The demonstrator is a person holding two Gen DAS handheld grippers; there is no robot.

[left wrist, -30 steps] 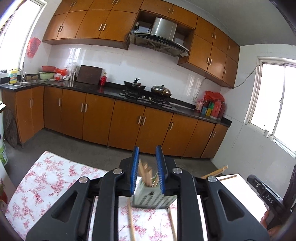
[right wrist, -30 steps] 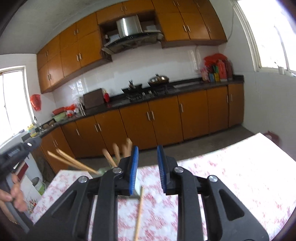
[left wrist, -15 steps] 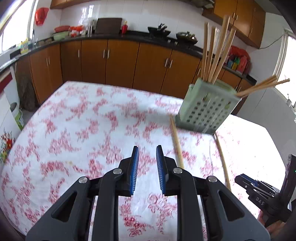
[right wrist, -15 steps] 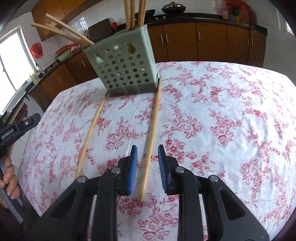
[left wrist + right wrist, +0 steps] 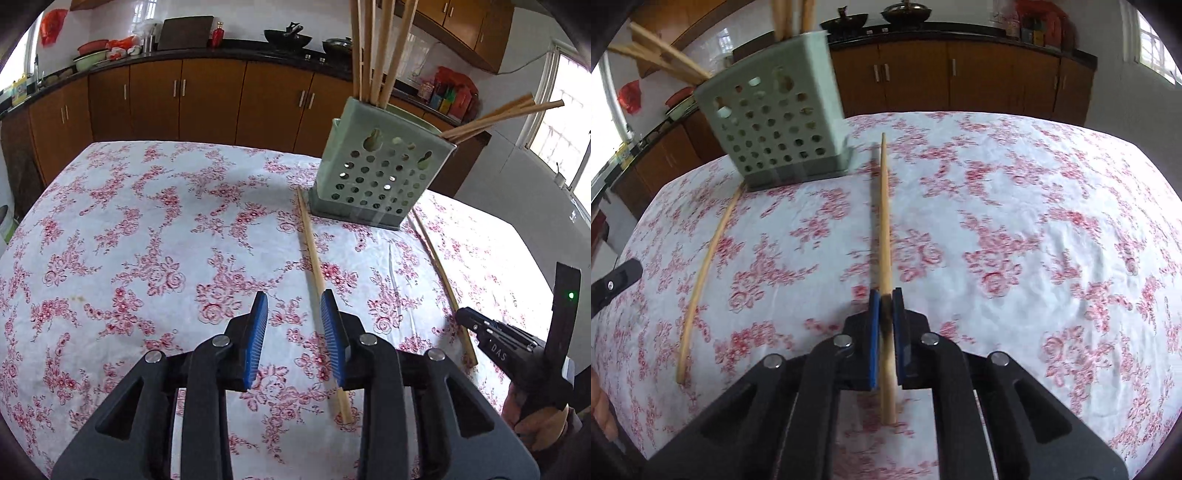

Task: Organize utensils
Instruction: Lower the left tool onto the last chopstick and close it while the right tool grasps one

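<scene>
A pale green perforated holder stands on the floral tablecloth with several wooden chopsticks upright and slanting in it; it also shows in the right wrist view. Two loose chopsticks lie on the cloth beside it. My left gripper is open, with one chopstick running just under its right finger. My right gripper is shut on the near end of the other chopstick, which points toward the holder. In the right wrist view the left one's chopstick lies at the left.
The table with its floral cloth fills the foreground. Brown kitchen cabinets and a dark counter with pots stand behind it. My right gripper's body shows at the right edge of the left wrist view.
Both grippers have come down toward the cloth. My left gripper has opened wider beside one chopstick. My right gripper has closed on the other chopstick.
</scene>
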